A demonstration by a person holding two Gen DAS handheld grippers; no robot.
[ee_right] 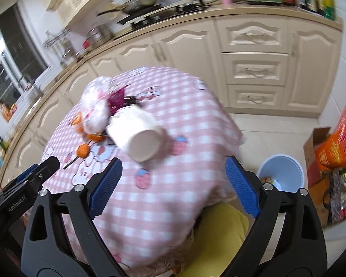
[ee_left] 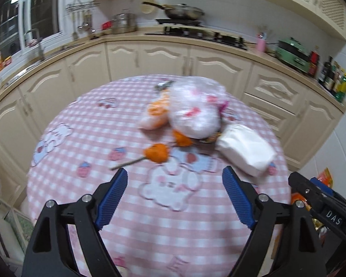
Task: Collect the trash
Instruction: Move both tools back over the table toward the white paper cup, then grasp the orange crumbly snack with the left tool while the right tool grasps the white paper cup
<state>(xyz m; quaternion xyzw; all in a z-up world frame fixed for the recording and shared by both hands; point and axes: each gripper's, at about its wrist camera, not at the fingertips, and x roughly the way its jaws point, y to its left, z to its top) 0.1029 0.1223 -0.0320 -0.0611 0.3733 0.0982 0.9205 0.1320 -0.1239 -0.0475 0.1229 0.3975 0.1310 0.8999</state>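
We see the trash gathered in one loose heap toward the far side of the surface (ee_left: 85,138), a round top under a pink checked cloth: a crumpled clear plastic bag (ee_left: 196,110), orange peel pieces (ee_left: 156,153), a thin stick (ee_left: 126,163) and a white paper packet (ee_left: 244,153) lying touching or just beside one another. In the right wrist view a white cup-like container (ee_right: 138,138) lies on its side against the heap, its open mouth toward us. A pale blue bin (ee_right: 280,173) stands on the floor off the right edge of the surface, already holding some scraps; we judge it to be the destination, placed within reach of the heap.

Both tools hover over the near part of the surface, tilted down toward the heap. The left gripper (ee_left: 175,198) has its fingers spread wide with nothing between them; the right gripper (ee_right: 173,189) likewise stands wide and empty. We read this as the approach, with no item yet grasped.
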